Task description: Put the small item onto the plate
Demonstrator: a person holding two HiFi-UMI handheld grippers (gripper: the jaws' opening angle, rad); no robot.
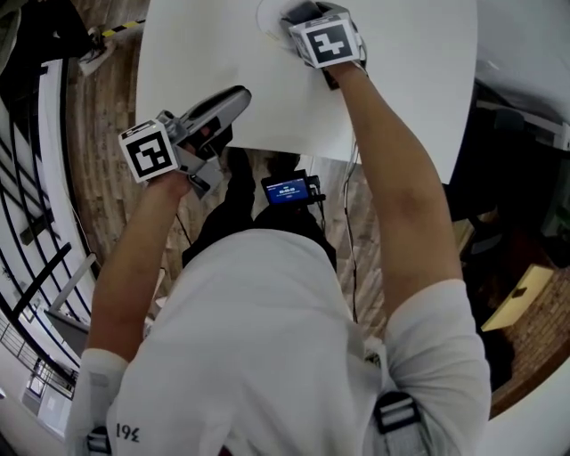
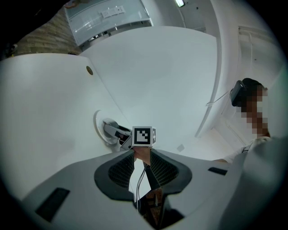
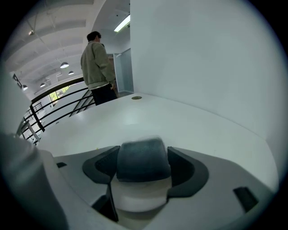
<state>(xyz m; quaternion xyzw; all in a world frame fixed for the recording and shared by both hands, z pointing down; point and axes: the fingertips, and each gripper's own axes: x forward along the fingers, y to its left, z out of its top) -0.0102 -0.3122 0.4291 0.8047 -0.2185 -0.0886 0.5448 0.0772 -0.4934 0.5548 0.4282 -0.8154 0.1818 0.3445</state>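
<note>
The white table (image 1: 401,89) is seen with a white plate (image 1: 267,20) near its far edge. The right gripper (image 1: 307,22) is held over this plate, its jaws clamped on a small dark grey item (image 3: 143,158); whether the item touches the plate cannot be told. The left gripper (image 1: 227,102) is held at the table's near edge, well apart from the plate, jaws drawn together on nothing.

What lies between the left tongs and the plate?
Only bare white table; the head view shows it between the left tongs and the plate.
</note>
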